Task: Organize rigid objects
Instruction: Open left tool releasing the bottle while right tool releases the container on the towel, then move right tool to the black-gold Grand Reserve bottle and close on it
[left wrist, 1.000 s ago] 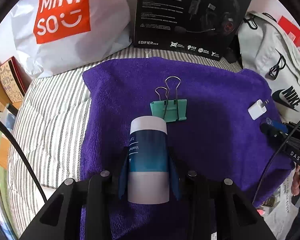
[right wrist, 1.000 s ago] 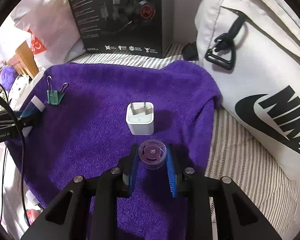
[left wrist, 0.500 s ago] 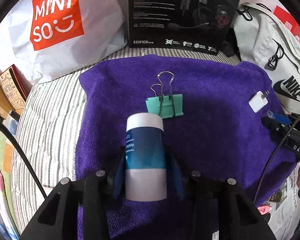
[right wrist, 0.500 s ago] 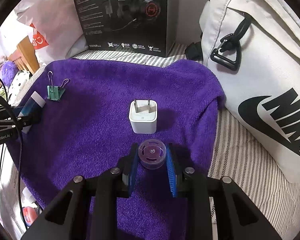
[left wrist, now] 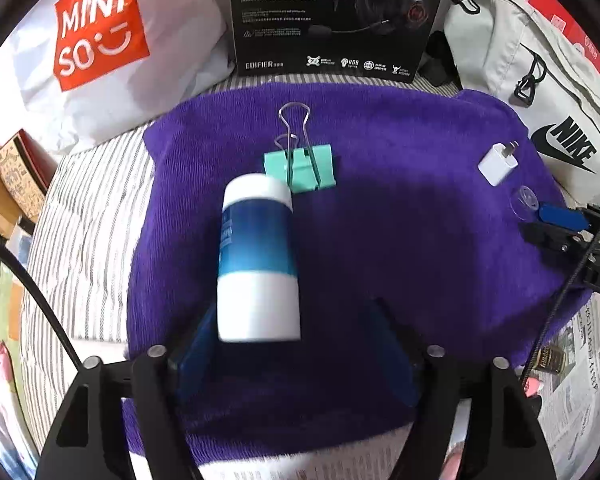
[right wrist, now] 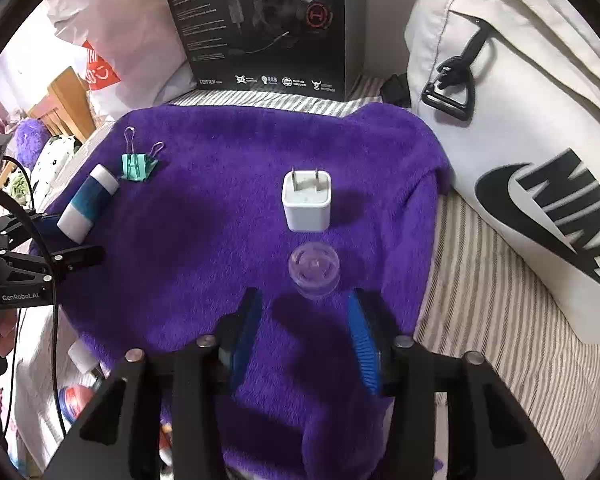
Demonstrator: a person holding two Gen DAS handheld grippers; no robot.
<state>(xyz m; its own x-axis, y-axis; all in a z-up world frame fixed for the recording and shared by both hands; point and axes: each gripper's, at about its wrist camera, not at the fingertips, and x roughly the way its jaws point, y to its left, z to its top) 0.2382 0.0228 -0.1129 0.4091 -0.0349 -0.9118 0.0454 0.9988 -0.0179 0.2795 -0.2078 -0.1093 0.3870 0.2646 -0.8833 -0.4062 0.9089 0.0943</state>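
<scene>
Striped bed cover (right wrist: 480, 280), spread with a purple towel (right wrist: 220, 216); a black headset box (left wrist: 332, 20), a white shopping bag (left wrist: 100, 40) and a white sports bag (right wrist: 520, 140) crowd the far and right sides. On the towel: a blue-and-white tube (left wrist: 258, 256), lying flat, cap end beside a green binder clip (left wrist: 300, 168); a white plug adapter (right wrist: 307, 200); a small clear cap (right wrist: 314, 270) just in front of it. Left hand-held gripper (left wrist: 296, 344): jaws just opened wide, tube's base between them, right pad clear of it. Right hand-held gripper (right wrist: 304, 320): jaws just parted, clear cap released ahead of them. Handling, as judged: all items light and stiff; tube smooth and apt to roll, best taken across its middle; cap small, slippery. Open room: towel centre; its right edge lies close to the cap.
</scene>
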